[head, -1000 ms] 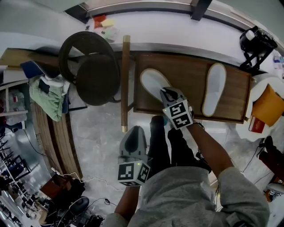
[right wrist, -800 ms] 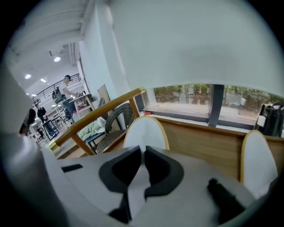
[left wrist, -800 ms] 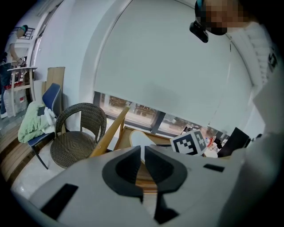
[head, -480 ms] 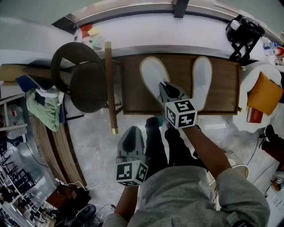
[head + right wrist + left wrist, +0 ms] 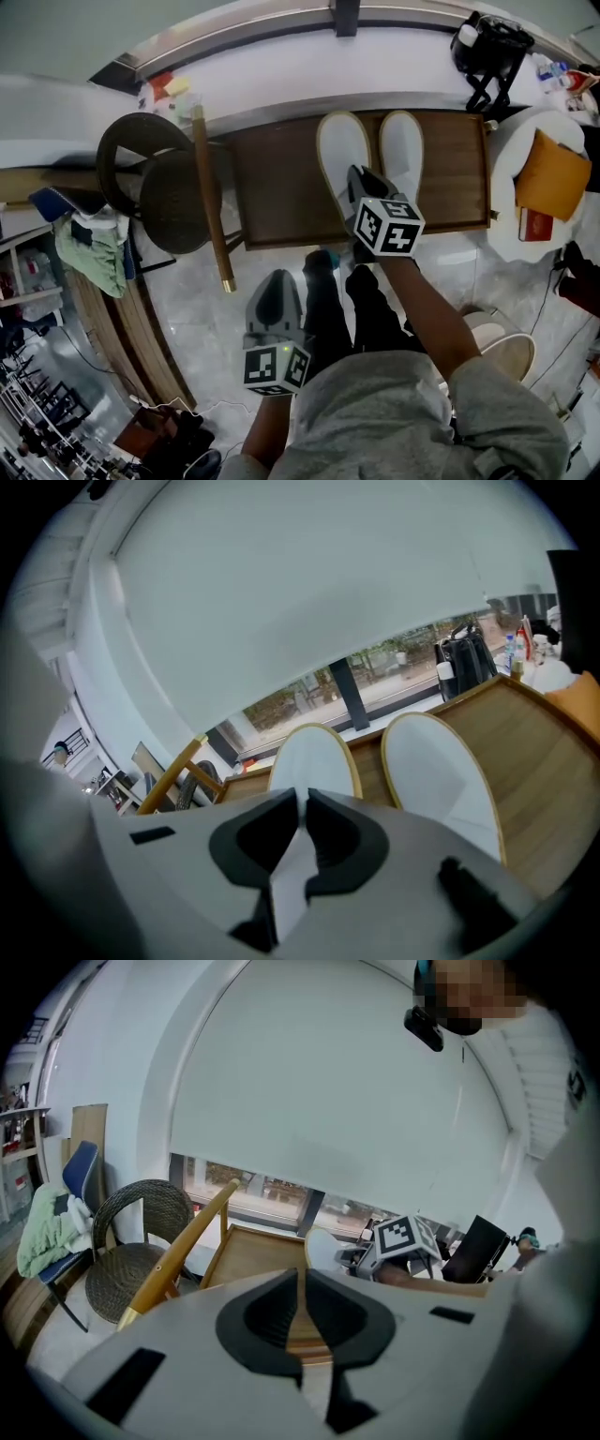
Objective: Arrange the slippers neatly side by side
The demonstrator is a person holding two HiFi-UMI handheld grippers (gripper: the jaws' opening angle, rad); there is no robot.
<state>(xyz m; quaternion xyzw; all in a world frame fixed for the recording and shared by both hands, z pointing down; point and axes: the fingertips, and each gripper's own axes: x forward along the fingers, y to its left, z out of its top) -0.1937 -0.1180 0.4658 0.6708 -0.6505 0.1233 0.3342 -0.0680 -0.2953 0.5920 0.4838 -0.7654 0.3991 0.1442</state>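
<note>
Right gripper (image 5: 359,176) jaws narrow, pinching near end of left slipper (image 5: 339,145) on wooden table (image 5: 272,178), just beside right slipper (image 5: 401,148); left gripper (image 5: 275,286) closed, empty, nearer over floor.

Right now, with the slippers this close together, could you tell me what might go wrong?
The right gripper pinches only the near end of the left slipper in its jaws, so the slipper may slip or swing. Pushing it sideways could knock the right slipper, lying close beside it, askew.
</note>
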